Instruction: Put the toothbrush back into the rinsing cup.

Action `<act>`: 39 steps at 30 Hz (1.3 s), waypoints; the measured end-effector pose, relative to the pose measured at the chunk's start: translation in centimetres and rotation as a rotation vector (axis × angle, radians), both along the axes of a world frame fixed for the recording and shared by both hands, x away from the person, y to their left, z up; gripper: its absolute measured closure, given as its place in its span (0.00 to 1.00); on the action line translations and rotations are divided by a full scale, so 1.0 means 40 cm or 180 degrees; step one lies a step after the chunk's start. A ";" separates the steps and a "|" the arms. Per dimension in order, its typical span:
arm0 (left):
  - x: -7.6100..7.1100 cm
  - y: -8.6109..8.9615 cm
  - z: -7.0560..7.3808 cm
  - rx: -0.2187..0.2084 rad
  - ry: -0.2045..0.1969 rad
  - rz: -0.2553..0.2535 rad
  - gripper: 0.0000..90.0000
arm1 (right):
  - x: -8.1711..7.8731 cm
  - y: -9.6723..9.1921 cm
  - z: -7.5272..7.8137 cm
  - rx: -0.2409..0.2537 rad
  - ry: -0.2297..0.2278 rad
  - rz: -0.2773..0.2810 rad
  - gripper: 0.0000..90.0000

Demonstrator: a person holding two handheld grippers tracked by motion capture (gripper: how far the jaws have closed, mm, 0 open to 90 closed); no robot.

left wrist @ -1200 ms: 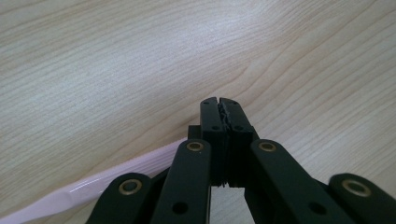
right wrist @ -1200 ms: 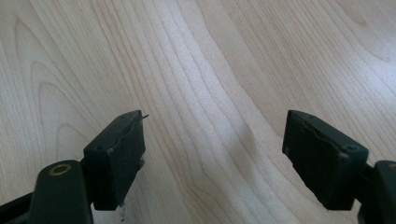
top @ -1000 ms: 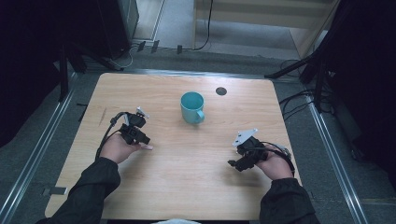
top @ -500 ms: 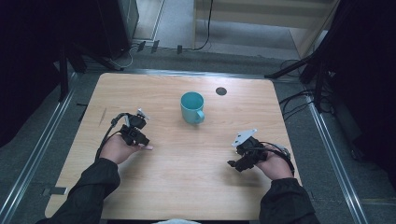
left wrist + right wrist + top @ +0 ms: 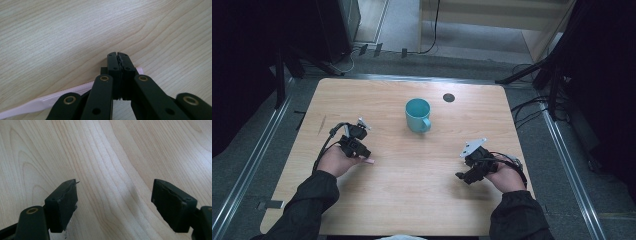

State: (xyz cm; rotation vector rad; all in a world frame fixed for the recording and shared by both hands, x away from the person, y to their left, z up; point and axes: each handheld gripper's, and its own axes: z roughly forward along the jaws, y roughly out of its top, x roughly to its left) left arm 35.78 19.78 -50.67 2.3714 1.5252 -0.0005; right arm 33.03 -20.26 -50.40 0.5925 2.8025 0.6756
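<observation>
My left gripper [image 5: 363,153] rests low on the wooden table [image 5: 412,200] at the left, held in a hand. Its jaws stand shut, pads pressed together [image 5: 117,56]. A pale pink flat strip [image 5: 37,103] lies on the wood right under and behind those jaws; its end pokes out beside the tip [image 5: 370,161]. I cannot tell whether the jaws pinch it. My right gripper [image 5: 463,177] sits at the right of the table, open, with bare wood between its fingers [image 5: 115,195]. A teal mug [image 5: 418,115] stands upright mid-table, far from both grippers.
A small dark round spot [image 5: 449,97] marks the table behind the mug. Metal rails run along the table's left and right sides. Cables trail from both grippers, and dark stands and cables crowd the floor beyond the far edge.
</observation>
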 end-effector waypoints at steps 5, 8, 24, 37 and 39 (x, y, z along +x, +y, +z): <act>-0.011 0.007 0.001 -0.0024 0.0006 0.0022 0.99 | 0.001 -0.001 0.001 -0.0001 -0.0008 -0.0010 0.23; -0.021 0.013 0.004 -0.0021 0.0011 0.0024 0.99 | 0.002 -0.001 0.002 0.0009 -0.0014 -0.0010 0.23; -0.060 0.026 -0.002 -0.0025 0.0090 0.0049 0.98 | 0.011 0.014 0.004 0.0002 -0.0001 0.0045 0.23; -0.104 0.076 0.002 -0.0091 0.0153 0.0203 0.98 | 0.021 0.027 0.004 0.0001 -0.0002 0.0084 0.23; -0.109 0.082 0.001 -0.0094 0.0153 0.0244 0.98 | 0.022 0.029 0.004 -0.0002 -0.0009 0.0091 0.23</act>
